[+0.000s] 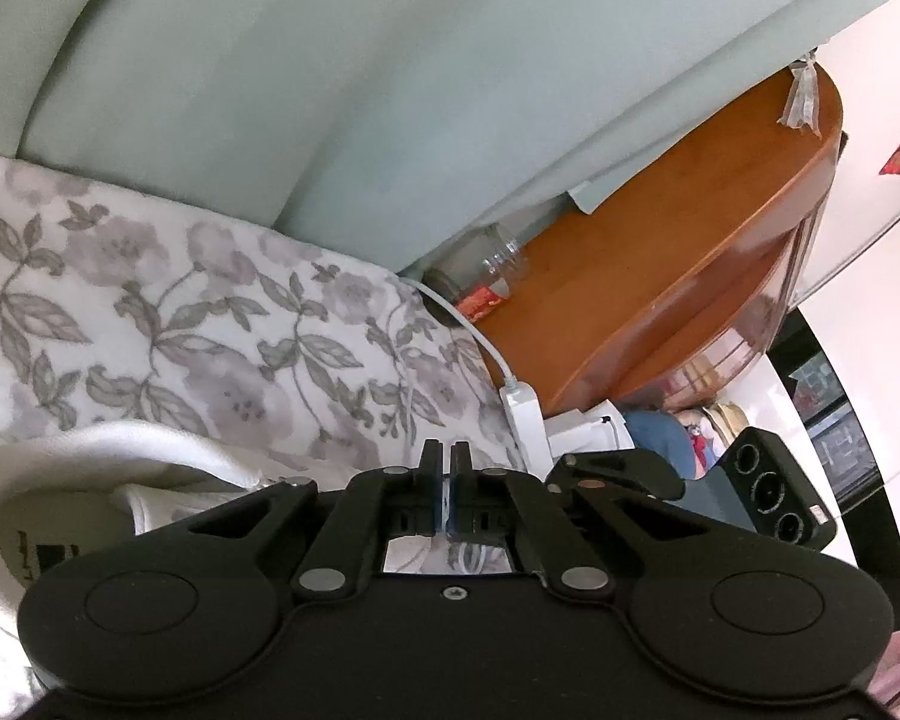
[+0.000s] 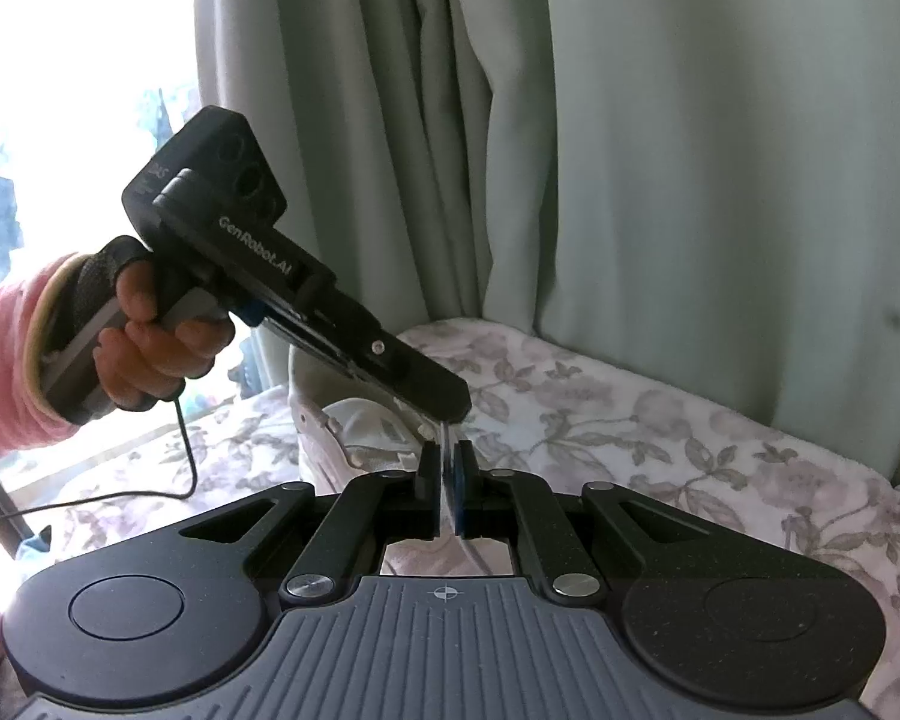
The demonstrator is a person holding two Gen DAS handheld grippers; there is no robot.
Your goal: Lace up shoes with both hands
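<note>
Grippers are both pinching the same white lace (image 2: 448,468), right gripper (image 2: 448,480) and left gripper (image 2: 450,411) meeting tip-to-tip, likely a handoff, above the white shoe (image 2: 354,426) sitting mid-blanket (image 2: 660,420).

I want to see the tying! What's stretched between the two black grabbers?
A white shoelace, pinched by the right gripper and left gripper, in the right wrist view.
</note>
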